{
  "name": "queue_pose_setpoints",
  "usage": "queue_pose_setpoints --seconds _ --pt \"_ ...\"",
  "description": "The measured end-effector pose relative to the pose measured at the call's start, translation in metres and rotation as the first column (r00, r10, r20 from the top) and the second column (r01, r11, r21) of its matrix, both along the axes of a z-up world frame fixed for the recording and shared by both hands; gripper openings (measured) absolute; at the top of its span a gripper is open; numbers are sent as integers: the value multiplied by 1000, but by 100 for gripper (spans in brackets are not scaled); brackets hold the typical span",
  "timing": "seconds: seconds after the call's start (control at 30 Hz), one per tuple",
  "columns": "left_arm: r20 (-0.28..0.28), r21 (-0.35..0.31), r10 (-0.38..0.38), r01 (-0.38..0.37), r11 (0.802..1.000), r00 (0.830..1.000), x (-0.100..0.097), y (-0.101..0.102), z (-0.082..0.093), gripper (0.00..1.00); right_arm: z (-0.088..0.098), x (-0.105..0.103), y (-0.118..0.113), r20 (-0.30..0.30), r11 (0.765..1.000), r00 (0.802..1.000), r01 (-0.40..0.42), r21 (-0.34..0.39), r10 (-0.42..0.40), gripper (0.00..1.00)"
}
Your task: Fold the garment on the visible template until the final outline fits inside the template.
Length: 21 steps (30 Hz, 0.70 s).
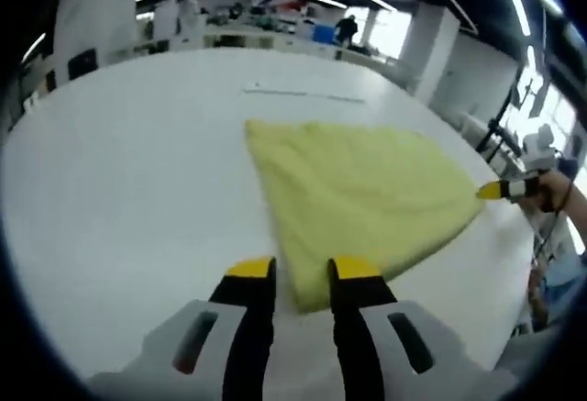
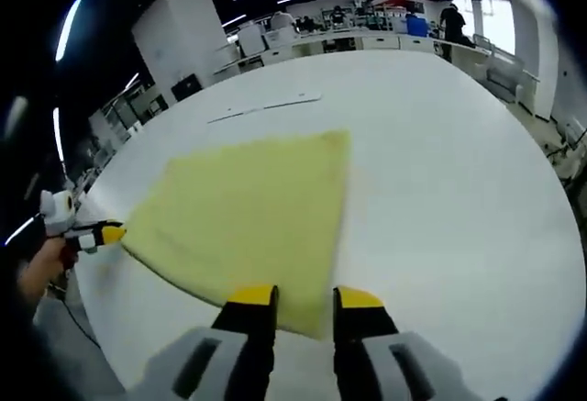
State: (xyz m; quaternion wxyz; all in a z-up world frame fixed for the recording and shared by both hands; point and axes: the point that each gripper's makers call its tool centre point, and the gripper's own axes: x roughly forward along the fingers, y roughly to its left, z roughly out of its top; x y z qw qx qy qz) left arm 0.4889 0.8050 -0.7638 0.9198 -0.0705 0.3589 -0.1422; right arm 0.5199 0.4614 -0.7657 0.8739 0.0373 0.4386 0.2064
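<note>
A yellow garment [image 1: 362,194] lies flat on the big white table [image 1: 119,190]. In the left gripper view, the left gripper [image 1: 303,272] sits at 6 o'clock, its jaws a little apart around the cloth's near corner. The right gripper [image 2: 304,298] is the same, holding nothing, with the cloth [image 2: 252,213] just past its tips.
</note>
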Motion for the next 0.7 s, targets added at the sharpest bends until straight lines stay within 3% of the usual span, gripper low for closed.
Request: queue_pose_setpoints --seconds 0.17,0.27,0.43,0.7 --pt "-10 14 -8 8 1000 1000 -2 -4 -2 10 -3 -2 1 -16 999 1000 18 27 -18 13" --pt "-38 -26 2 -3 1000 999 -5 -7 -5 3 -7 -4 1 -59 997 997 53 58 -50 9" --pt "-30 35 -19 20 999 999 -6 -7 -4 2 -9 -4 3 -54 999 998 36 36 -34 3" --pt "-50 25 -22 23 999 999 -15 -7 -5 1 -7 -16 5 -79 999 997 14 36 -11 0"
